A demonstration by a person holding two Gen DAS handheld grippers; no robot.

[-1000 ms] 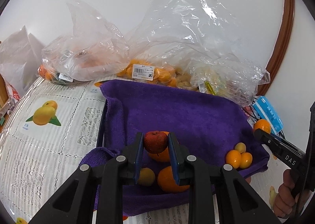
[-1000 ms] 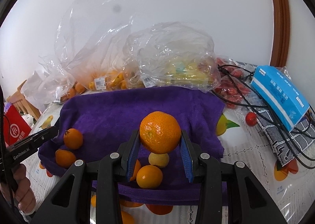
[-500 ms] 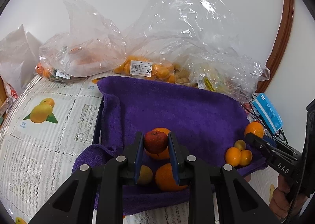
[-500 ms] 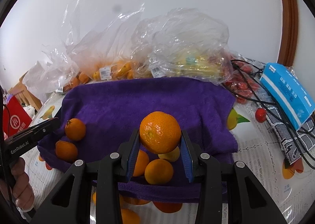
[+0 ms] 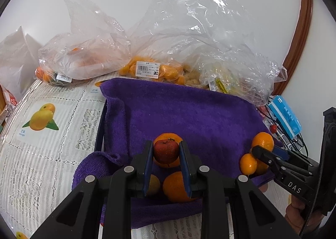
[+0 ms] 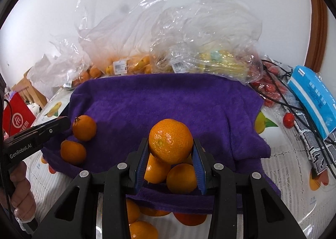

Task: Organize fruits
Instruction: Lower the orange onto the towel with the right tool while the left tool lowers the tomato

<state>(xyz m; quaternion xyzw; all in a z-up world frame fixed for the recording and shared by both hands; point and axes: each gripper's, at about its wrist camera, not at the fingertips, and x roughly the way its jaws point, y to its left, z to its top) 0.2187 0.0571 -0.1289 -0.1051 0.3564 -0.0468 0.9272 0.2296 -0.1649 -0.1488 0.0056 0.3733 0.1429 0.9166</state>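
Note:
My left gripper (image 5: pixel 166 152) is shut on a small red apple (image 5: pixel 166 151), held just above oranges (image 5: pixel 175 186) at the near left of the purple towel (image 5: pixel 189 113). My right gripper (image 6: pixel 170 150) is shut on an orange (image 6: pixel 170 141), above small oranges (image 6: pixel 181 178) at the towel's near right. The right gripper with its orange (image 5: pixel 262 141) also shows in the left wrist view. The left gripper (image 6: pixel 42 131) shows at the left of the right wrist view, beside two oranges (image 6: pixel 84 127).
Clear plastic bags of fruit (image 5: pixel 147 71) line the wall behind the towel. A blue box (image 6: pixel 310 98), black cables (image 6: pixel 294 108) and small red fruits (image 6: pixel 288 119) lie to the right. A red bag (image 6: pixel 19 117) stands at the left. More oranges (image 6: pixel 142 230) lie under the towel's front edge.
Both grippers have moved forward and lower over the towel with their fruit still held. The loose oranges now sit closer beneath each gripper.

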